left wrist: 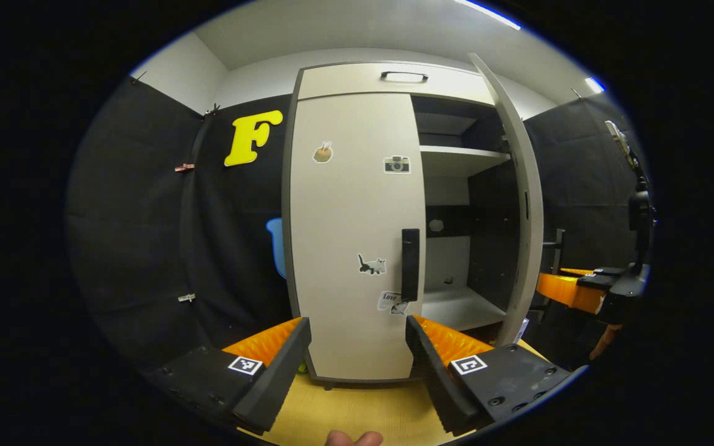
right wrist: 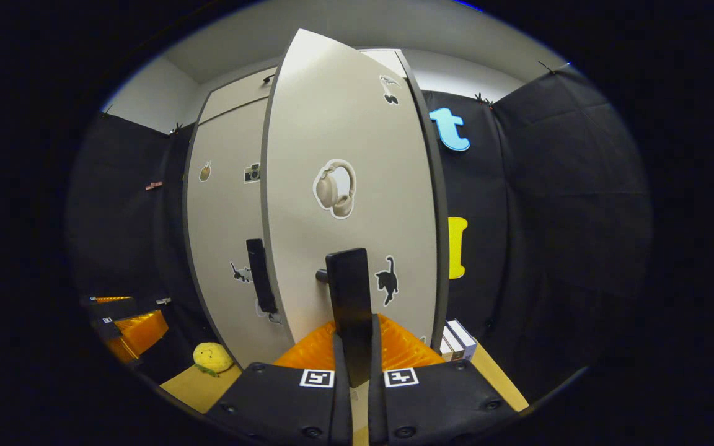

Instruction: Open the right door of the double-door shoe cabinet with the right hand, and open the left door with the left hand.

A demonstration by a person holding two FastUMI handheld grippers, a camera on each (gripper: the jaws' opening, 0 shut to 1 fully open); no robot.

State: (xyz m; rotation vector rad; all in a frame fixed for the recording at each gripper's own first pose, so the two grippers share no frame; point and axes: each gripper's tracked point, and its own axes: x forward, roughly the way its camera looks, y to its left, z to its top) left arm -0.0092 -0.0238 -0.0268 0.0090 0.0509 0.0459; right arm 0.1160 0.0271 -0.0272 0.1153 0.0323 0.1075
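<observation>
Stiffness and light hinged swing are expected of the left door (left wrist: 357,248), best taken by its black handle (left wrist: 410,264), seen between and beyond the wide-open left gripper (left wrist: 357,365) fingers, while the right gripper (right wrist: 354,365) fingers appear clamped on the right door's handle (right wrist: 349,297).

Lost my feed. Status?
Right gripper shut on right door handle, right door swung open. Left gripper open, facing closed left door. Nothing blocking.

Left gripper (left wrist: 357,347): my two black wedge fingers, ribbed on the inner faces, backed with ribbed orange plastic.
Left markers: one white square with a black pattern on each of my fingers.
Left screws: dark round heads along my outer edges.
Right gripper (right wrist: 357,378): same black fingers, orange backing, one square marker apiece.
Right screws: black heads near my lower rim.
</observation>
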